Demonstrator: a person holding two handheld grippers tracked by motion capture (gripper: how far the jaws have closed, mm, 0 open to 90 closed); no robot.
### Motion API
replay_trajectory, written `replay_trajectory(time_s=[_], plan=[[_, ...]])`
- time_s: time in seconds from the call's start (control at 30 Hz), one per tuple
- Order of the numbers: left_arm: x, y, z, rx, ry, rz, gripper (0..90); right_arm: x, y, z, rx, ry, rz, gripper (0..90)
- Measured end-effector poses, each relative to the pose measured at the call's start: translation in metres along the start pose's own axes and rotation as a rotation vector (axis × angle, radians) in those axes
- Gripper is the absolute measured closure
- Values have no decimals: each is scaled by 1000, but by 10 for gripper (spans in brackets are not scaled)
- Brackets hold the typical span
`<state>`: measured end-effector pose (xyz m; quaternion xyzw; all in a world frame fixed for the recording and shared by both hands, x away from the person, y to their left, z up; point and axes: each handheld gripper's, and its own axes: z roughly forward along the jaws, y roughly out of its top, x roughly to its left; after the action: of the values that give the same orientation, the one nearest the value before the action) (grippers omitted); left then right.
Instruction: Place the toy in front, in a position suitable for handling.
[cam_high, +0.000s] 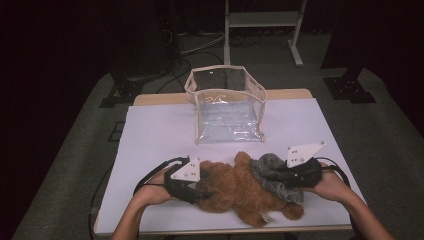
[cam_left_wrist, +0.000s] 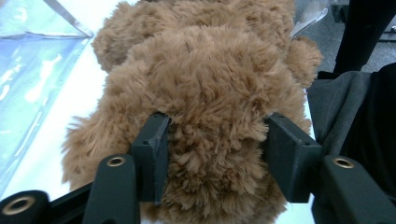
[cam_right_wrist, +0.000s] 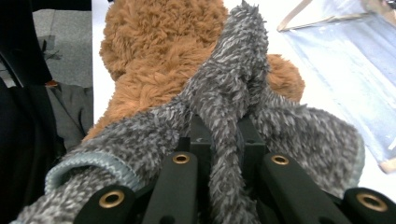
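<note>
A brown teddy bear (cam_high: 235, 192) lies across the front of the white table (cam_high: 160, 135). My left gripper (cam_high: 202, 187) comes in from the left, and its pads press into the bear's fur (cam_left_wrist: 205, 70) from both sides. A grey fuzzy knit garment (cam_high: 265, 165) lies over the bear's right end. My right gripper (cam_high: 274, 176) is shut on a raised fold of that garment (cam_right_wrist: 233, 79), which stands up between the jaws. Behind the fold shows the bear's brown fur (cam_right_wrist: 154, 42).
A clear plastic bag with beige trim (cam_high: 227, 115) stands open at the table's back centre, a short way beyond the bear. Its wall shows in the left gripper view (cam_left_wrist: 32, 60) and the right gripper view (cam_right_wrist: 345, 56). Beyond the table are a metal frame (cam_high: 262, 20) and stand feet (cam_high: 120, 92).
</note>
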<state>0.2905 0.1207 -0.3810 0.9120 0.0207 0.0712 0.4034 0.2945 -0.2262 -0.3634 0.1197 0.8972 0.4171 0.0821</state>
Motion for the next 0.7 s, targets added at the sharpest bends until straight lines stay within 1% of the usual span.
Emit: replay_trajectory(time_s=[0.03, 0.1, 0.13, 0.2, 0.23, 0.27, 0.3, 0.37, 0.43, 0.47, 0.53, 0.6, 0.7], plan=[[0, 2, 5, -7, -6, 3, 464, 0, 5, -3, -11, -7, -8, 803], [1, 6, 12, -13, -17, 7, 467, 1, 8, -4, -16, -13, -10, 803], [1, 8, 15, -17, -16, 5, 467, 3, 14, -5, -27, -19, -27, 803], [3, 13, 21, -18, -16, 9, 468, 7, 23, -3, -53, 0, -42, 803], [4, 16, 25, -16, -14, 15, 468, 11, 28, 0, -50, 4, -61, 803], [4, 19, 28, -15, -12, 16, 468, 14, 32, 5, -31, 5, -88, 802], [3, 22, 31, -15, -11, 18, 468, 15, 33, 7, -18, 9, -92, 802], [3, 26, 34, -12, -10, 23, 467, 14, 30, 13, 12, 6, -93, 802], [4, 26, 34, -11, -13, 24, 467, 8, 20, 13, 23, 7, -64, 802], [4, 25, 33, -12, -13, 21, 466, 6, 15, 11, 20, 4, -49, 802], [3, 24, 32, -12, -20, 23, 465, 3, 7, 4, 7, -1, -34, 802], [2, 25, 33, -10, -19, 28, 465, 1, 1, -4, 10, -17, -25, 802], [1, 27, 36, -15, -28, 31, 465, -3, 2, -13, 25, -36, -17, 800]])
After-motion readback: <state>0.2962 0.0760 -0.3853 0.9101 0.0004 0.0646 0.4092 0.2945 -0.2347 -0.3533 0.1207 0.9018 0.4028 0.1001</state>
